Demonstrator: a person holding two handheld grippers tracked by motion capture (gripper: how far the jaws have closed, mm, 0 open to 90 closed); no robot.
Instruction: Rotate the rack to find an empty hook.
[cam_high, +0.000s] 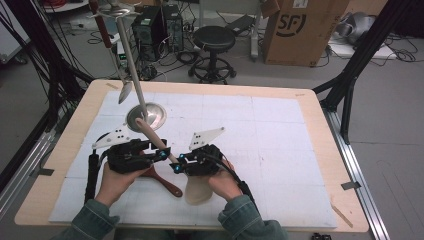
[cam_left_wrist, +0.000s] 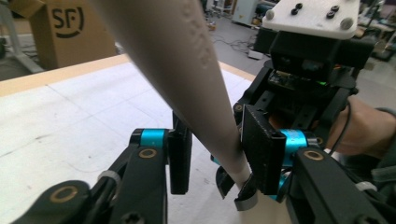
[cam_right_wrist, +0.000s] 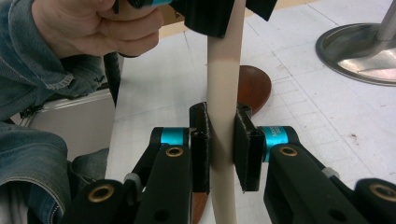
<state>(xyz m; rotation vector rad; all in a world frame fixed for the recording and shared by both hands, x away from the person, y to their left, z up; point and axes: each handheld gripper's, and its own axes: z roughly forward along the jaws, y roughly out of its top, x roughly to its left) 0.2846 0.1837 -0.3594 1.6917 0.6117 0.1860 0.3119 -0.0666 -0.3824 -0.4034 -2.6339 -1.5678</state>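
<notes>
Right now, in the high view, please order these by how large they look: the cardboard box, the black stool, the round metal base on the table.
1. Cardboard box, clearly largest, though cut off at the top edge.
2. Black stool.
3. Round metal base, nearer the camera yet smaller than the stool.

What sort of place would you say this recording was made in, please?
Probably a lab or workshop set up for recording. Desktop computer towers stand on the floor among loose cables, a shipping carton sits by a round stool, and black frame struts flank the table.
</notes>
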